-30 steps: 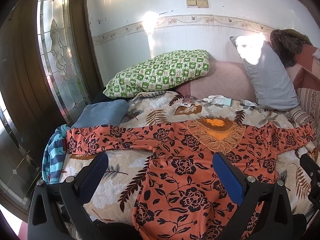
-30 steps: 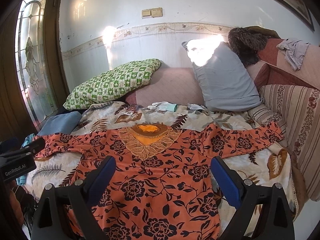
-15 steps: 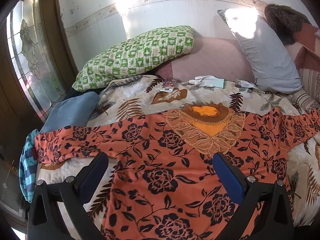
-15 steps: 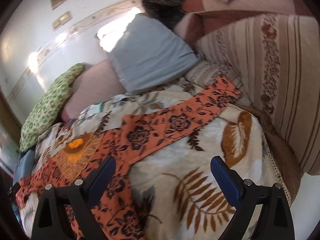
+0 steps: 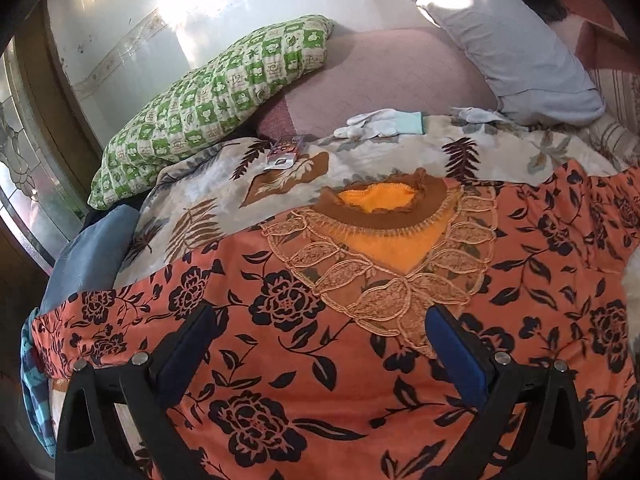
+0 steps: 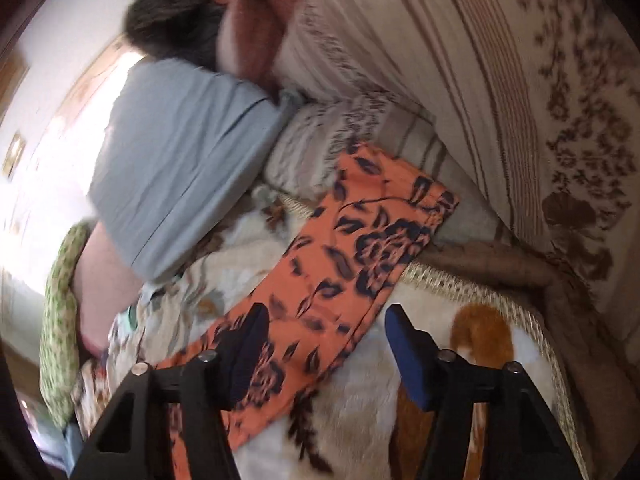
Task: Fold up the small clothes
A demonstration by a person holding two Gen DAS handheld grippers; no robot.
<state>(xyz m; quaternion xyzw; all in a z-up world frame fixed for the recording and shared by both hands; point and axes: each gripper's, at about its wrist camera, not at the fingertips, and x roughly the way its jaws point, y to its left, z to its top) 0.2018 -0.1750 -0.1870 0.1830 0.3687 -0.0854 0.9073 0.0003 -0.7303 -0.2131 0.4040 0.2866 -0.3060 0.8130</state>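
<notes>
An orange long-sleeved garment printed with black roses is spread flat, front up, on a cream plush blanket patterned with brown leaves. Its brown collar with the lace-trimmed yoke is turned toward the far pillows, and its sleeves are stretched out to either side.

The left gripper is seen with its blue-padded fingers spread wide apart and nothing between them. It is held over the chest of the garment, just below the yoke; one finger is framed against the shoulder on the left of the view, the other against the lower tip of the lace. Whether the pads touch the cloth cannot be told.

The right gripper is likewise held with its fingers parted, and nothing is pinched. In the right wrist view, which is blurred, the orange floral sleeve is seen running diagonally away from the gripper toward its cuff, which lies near a striped beige cushion. The left-hand finger is framed over the sleeve; the other is framed over bare blanket beside the sleeve's edge.

Beyond the garment, a green-and-white checked pillow, a grey-blue pillow, a white glove and a small printed packet are seen.
</notes>
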